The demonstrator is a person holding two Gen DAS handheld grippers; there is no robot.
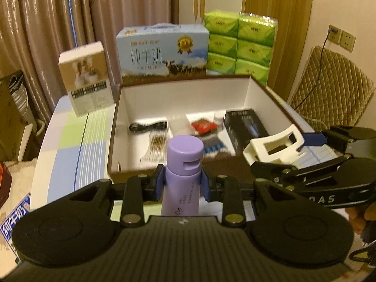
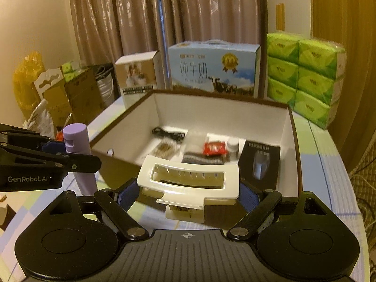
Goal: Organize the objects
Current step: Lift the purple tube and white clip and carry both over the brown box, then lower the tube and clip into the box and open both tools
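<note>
My left gripper [image 1: 182, 183] is shut on an upright purple bottle [image 1: 183, 164], held just in front of the near wall of an open brown box [image 1: 178, 171] with a white inside. My right gripper [image 2: 188, 193] is shut on a white hair claw clip [image 2: 188, 183], held at the box's near right edge; the clip also shows in the left wrist view [image 1: 275, 148]. The bottle shows at the left in the right wrist view [image 2: 78, 150]. The box [image 2: 290, 127] holds a black cable [image 2: 168, 133], cotton swabs [image 2: 165, 148], a red packet [image 2: 215, 148], a small white bottle [image 2: 233, 146] and a black shaver box [image 2: 259, 164].
Behind the box stand a blue milk carton [image 1: 164, 51], a pack of green tissues [image 1: 239, 44] and a small white product box [image 1: 85, 77]. The table [image 1: 70, 136] has a checked cloth. A padded chair [image 1: 329, 87] is at the right. Cardboard boxes and bags [image 2: 58, 94] are at the left.
</note>
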